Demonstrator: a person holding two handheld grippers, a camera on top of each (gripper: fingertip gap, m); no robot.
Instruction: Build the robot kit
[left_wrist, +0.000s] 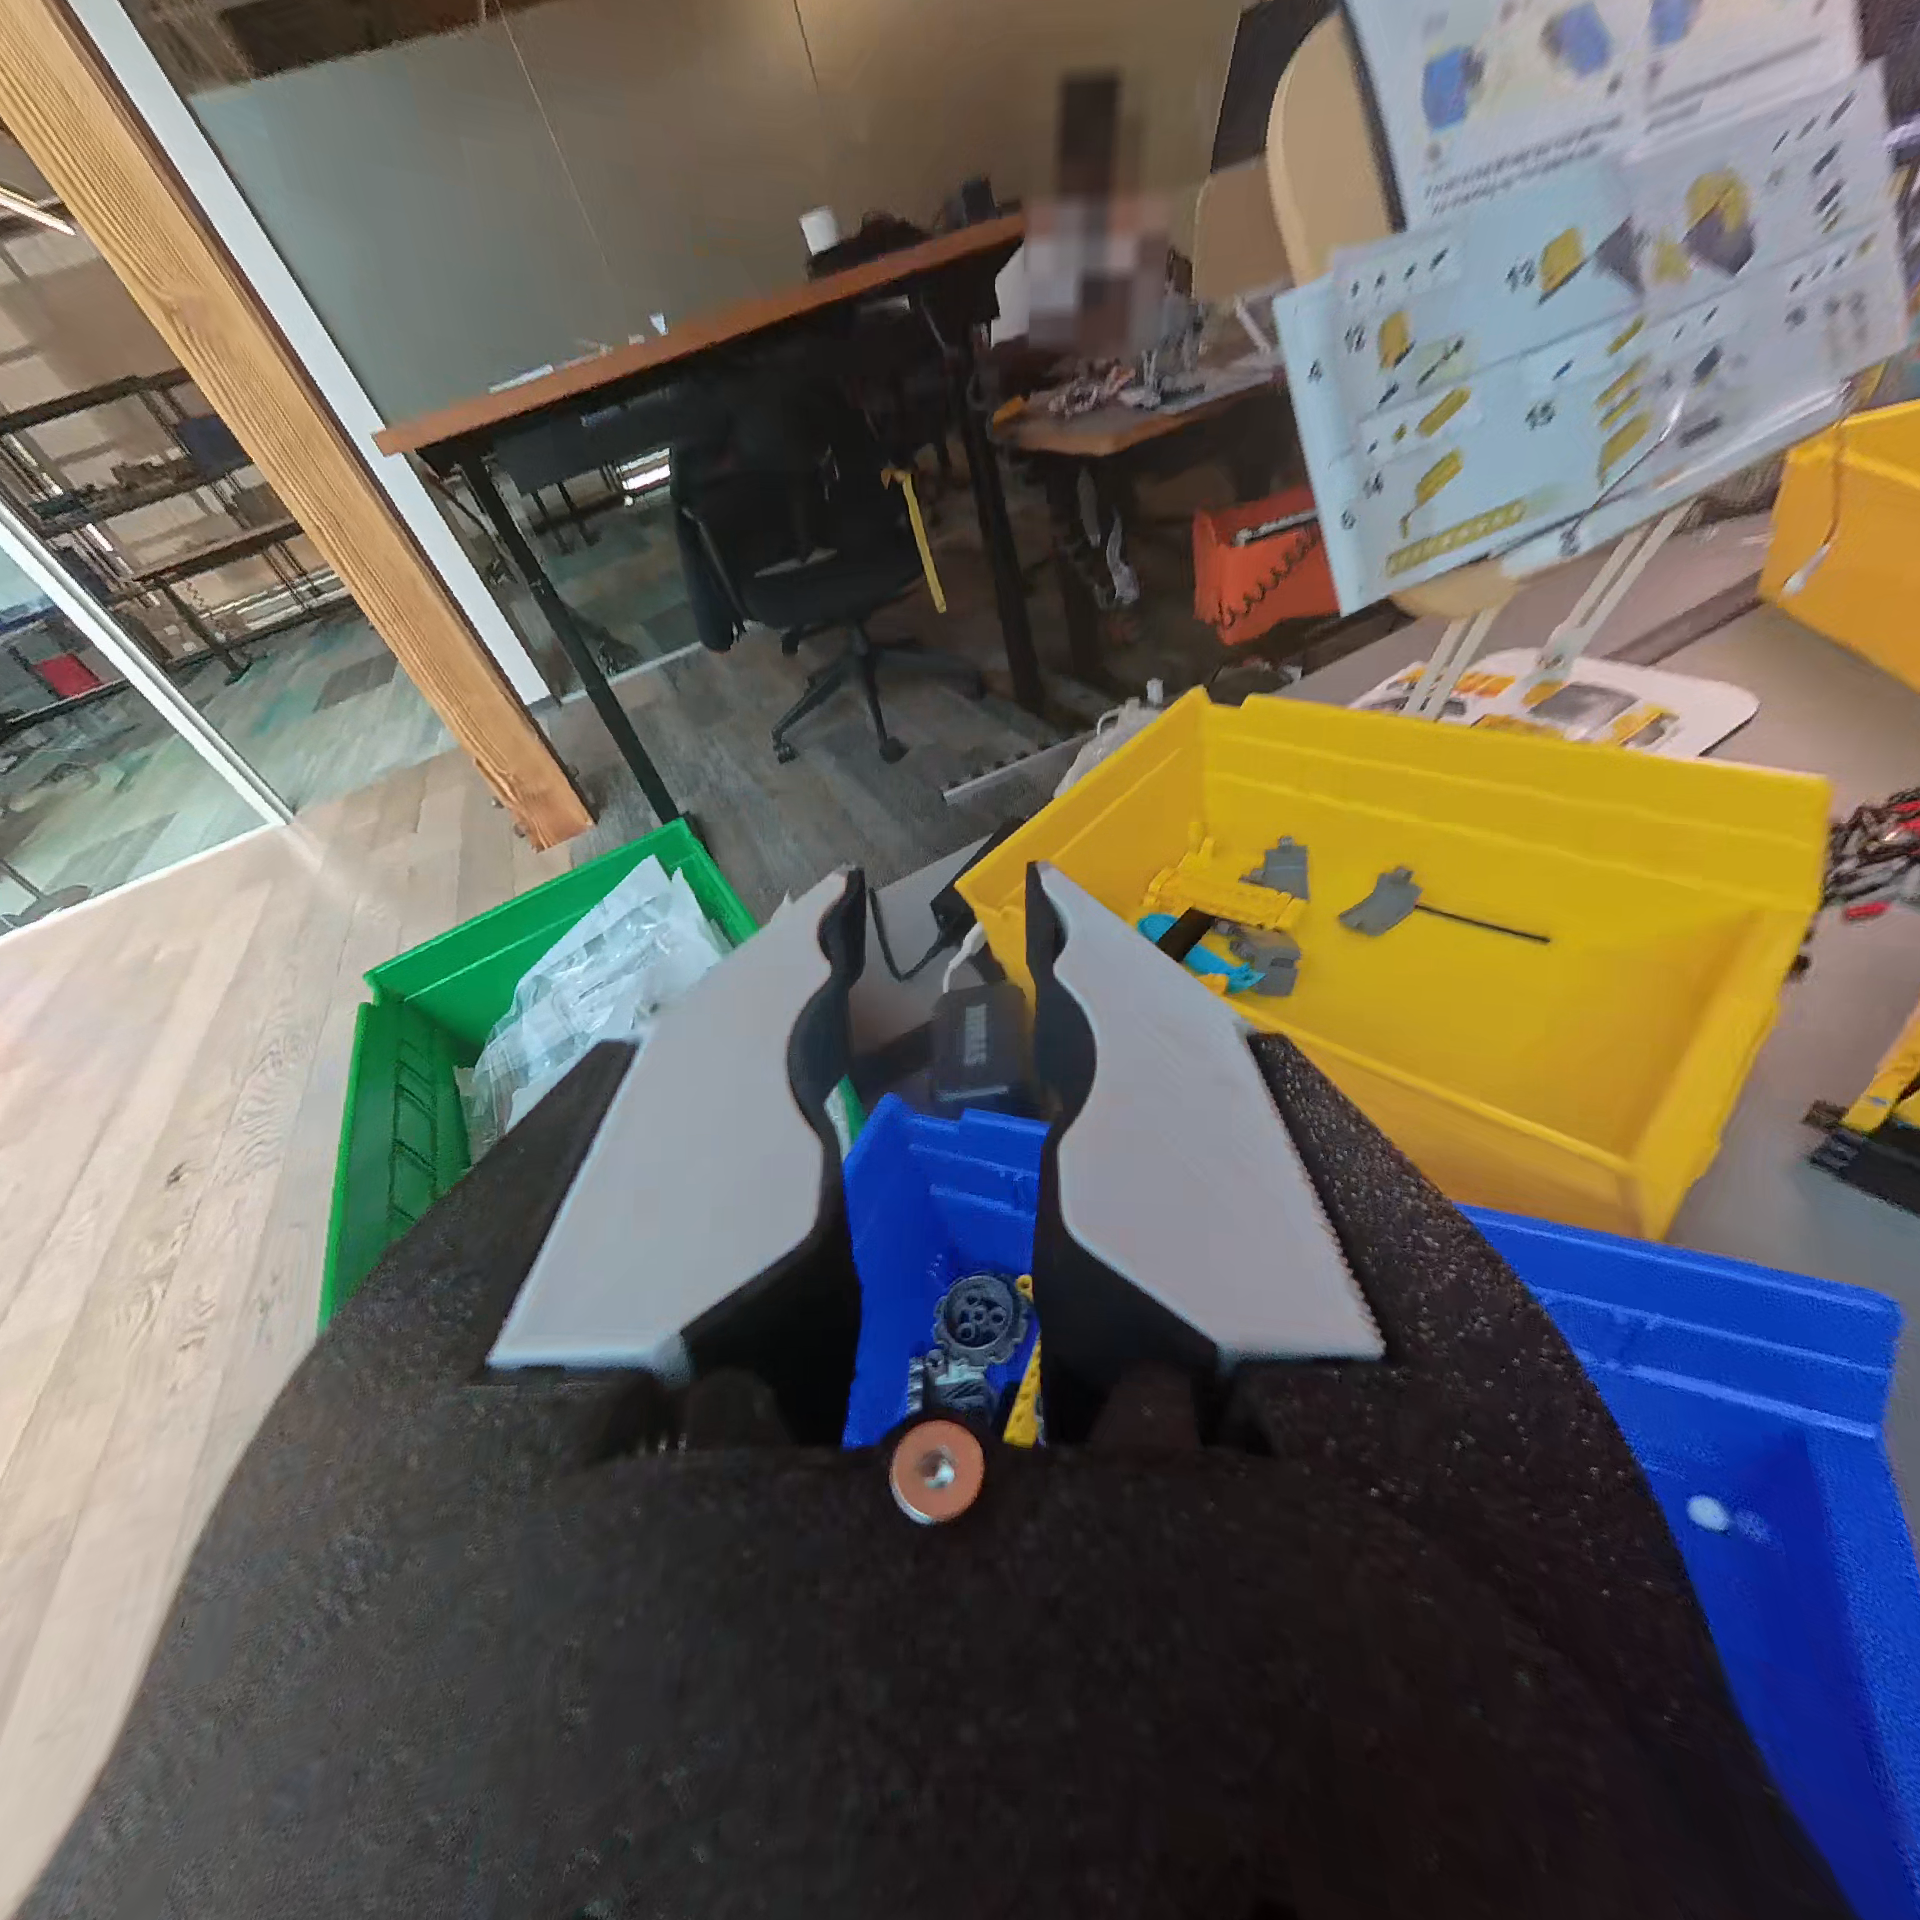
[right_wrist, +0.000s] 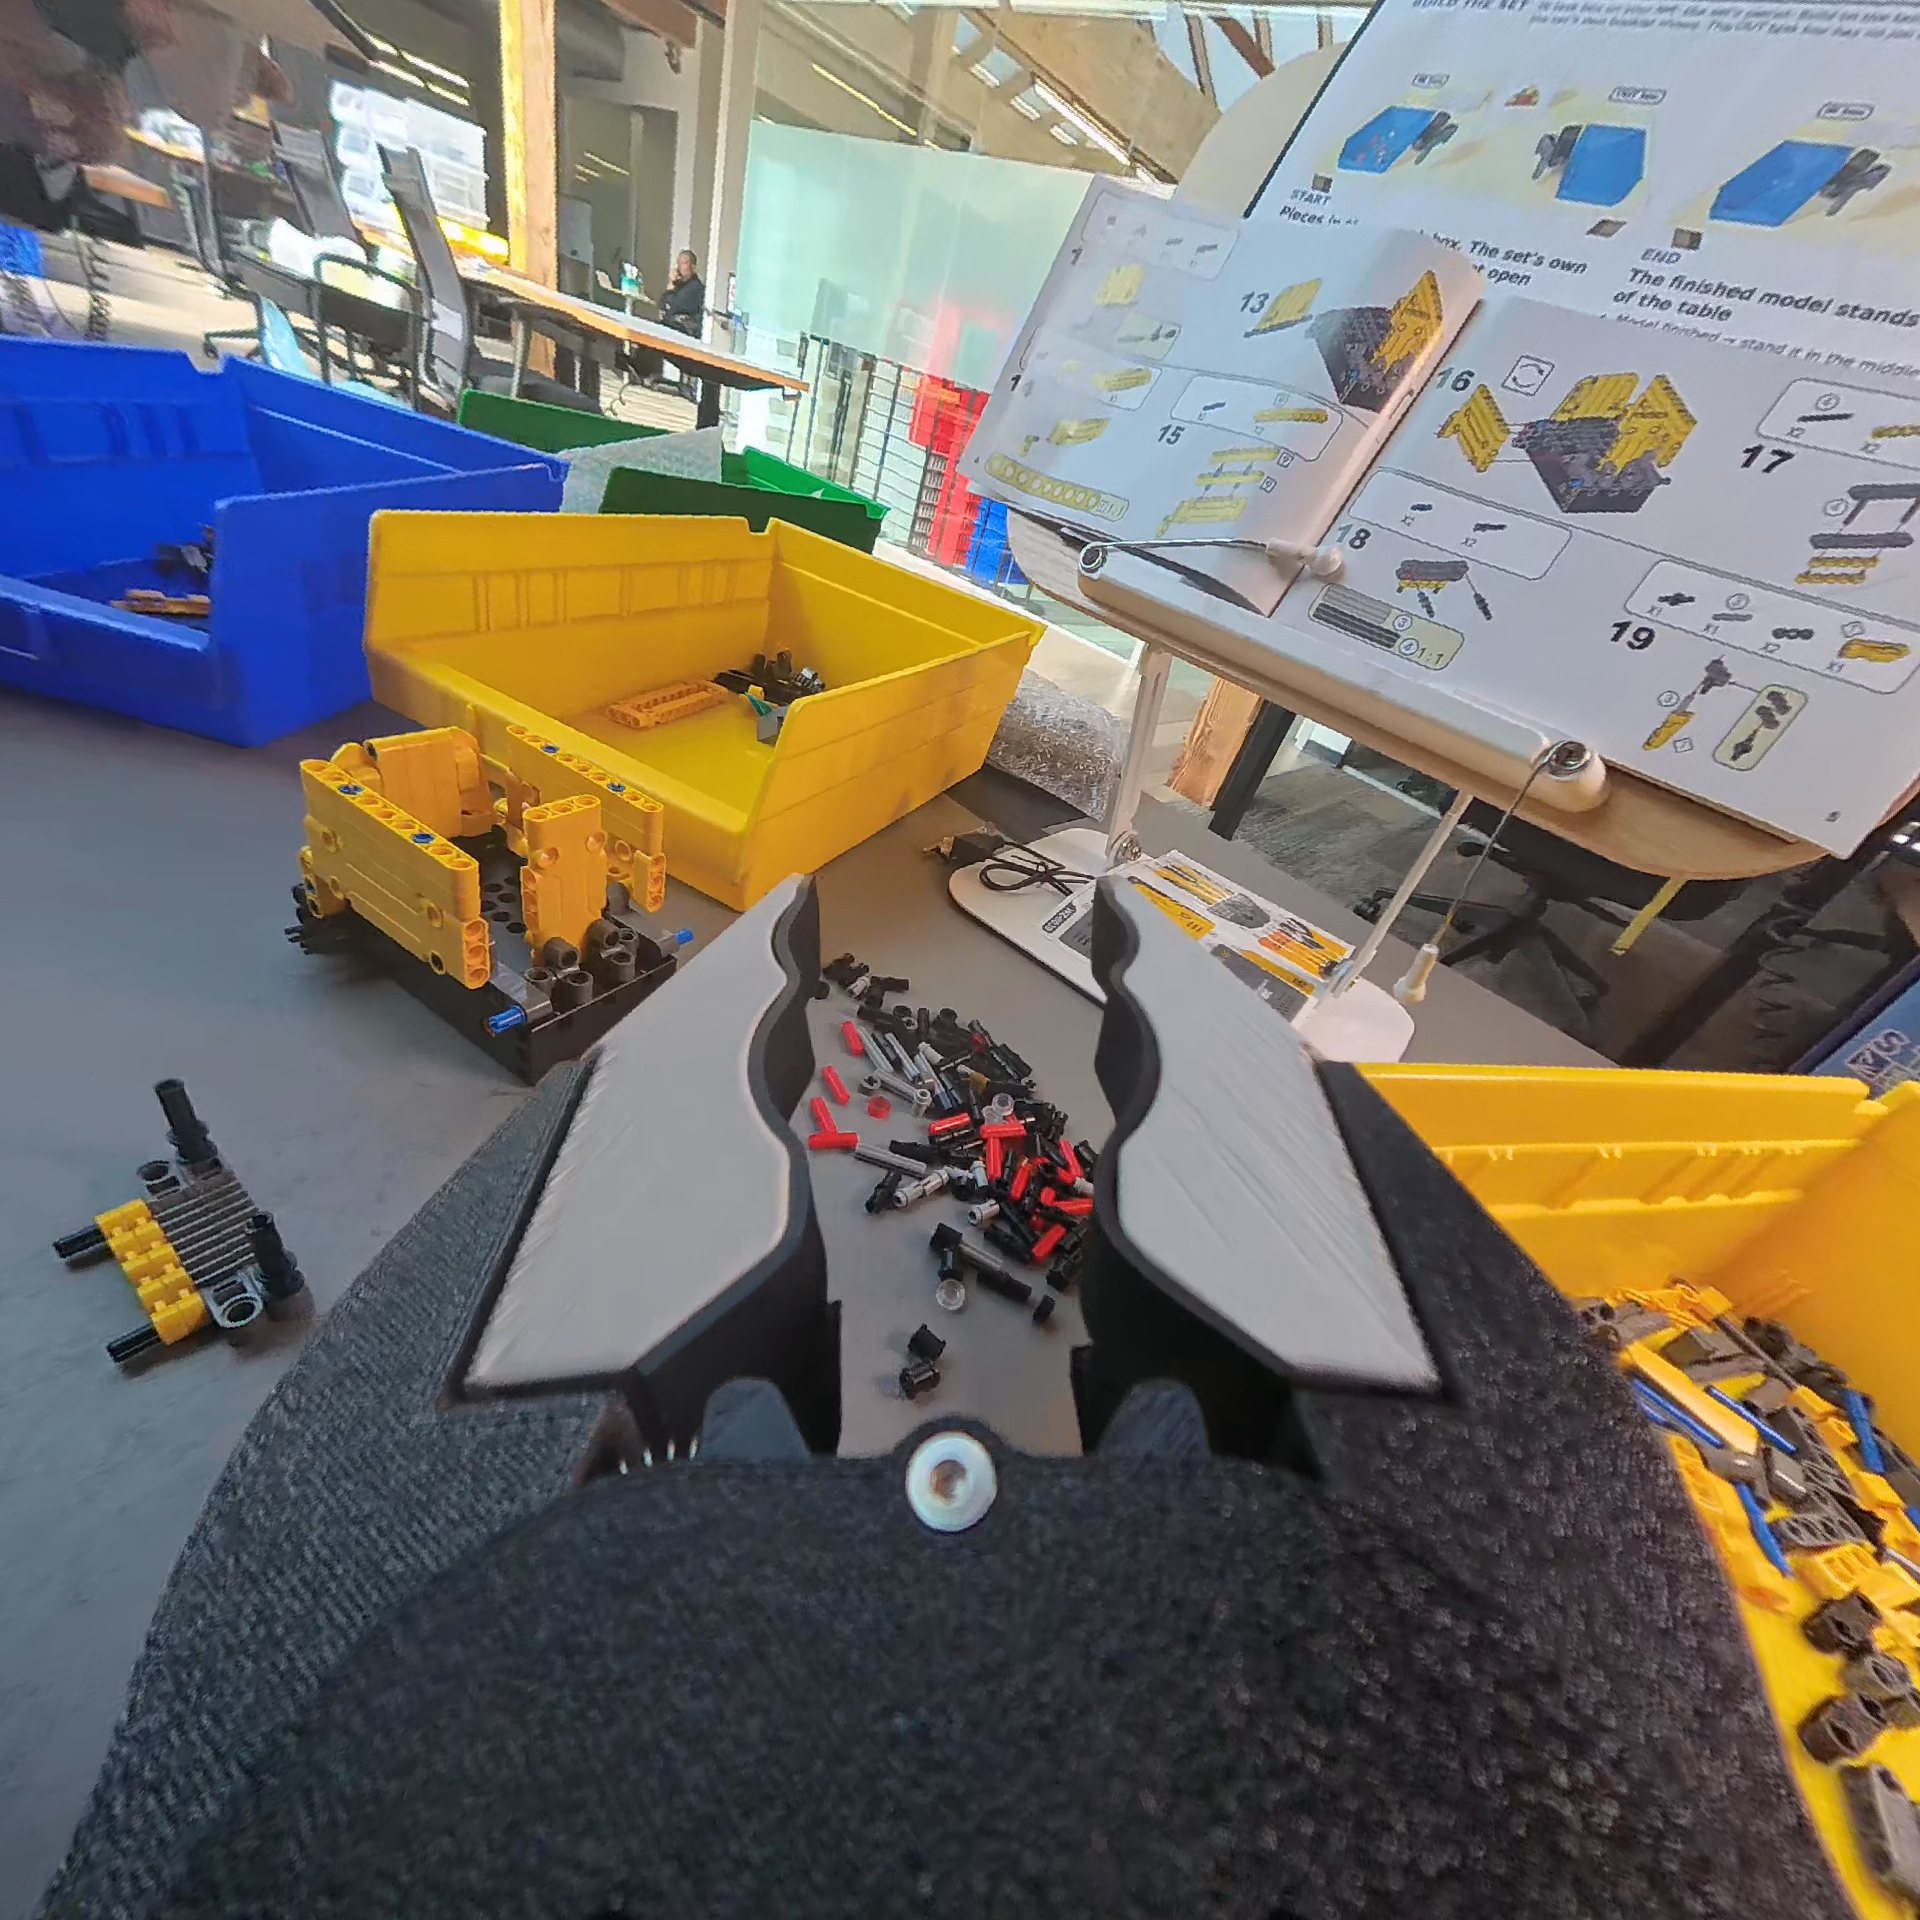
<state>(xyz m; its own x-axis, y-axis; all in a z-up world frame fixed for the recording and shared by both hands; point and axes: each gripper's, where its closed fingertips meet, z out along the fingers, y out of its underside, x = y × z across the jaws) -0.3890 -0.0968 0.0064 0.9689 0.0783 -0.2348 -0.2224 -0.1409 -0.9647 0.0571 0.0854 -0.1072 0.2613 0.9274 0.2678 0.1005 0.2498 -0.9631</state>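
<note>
Both grippers are spread and empty. The left gripper (left_wrist: 945, 914) hangs over one blue bin (left_wrist: 1714, 1455), with one green bin (left_wrist: 416, 1039) and one yellow bin (left_wrist: 1455, 831) beyond. Only the right gripper (right_wrist: 951, 914) view shows the pin pile (right_wrist: 977, 1153), two yellow bins (right_wrist: 582, 582) (right_wrist: 1610, 1164), one half-built model (right_wrist: 468, 883) and the booklet (right_wrist: 1507, 468).

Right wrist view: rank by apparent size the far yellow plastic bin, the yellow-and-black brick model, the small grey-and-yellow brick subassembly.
1. Far yellow plastic bin
2. Yellow-and-black brick model
3. Small grey-and-yellow brick subassembly, although it lies nearest the camera.
</note>
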